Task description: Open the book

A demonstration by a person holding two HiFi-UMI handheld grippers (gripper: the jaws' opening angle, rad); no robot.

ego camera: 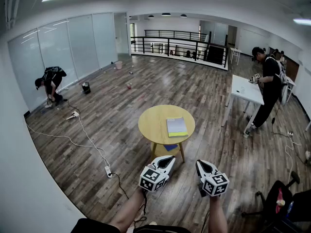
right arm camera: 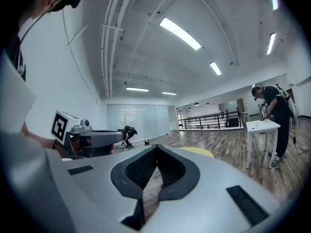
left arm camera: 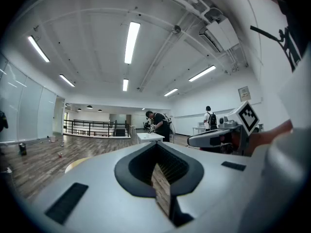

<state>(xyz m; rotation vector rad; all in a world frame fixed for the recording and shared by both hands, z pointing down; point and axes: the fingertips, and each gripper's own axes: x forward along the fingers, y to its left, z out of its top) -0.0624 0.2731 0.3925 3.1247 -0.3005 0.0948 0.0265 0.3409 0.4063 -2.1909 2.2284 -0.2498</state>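
Nearest, the left gripper (ego camera: 167,160) and right gripper (ego camera: 201,164) sit side by side, both closed on nothing, likely just carried for the approach, well short of the shut book (ego camera: 177,126) lying on the round table (ego camera: 153,125) at twelve o'clock.

The book (ego camera: 177,126) lies closed and flat on the round yellow bench (ego camera: 149,128) ahead of me, a little right of its middle and inside the rim. Its cover is pale grey-blue, with a yellow-green strip along the edge nearest me.
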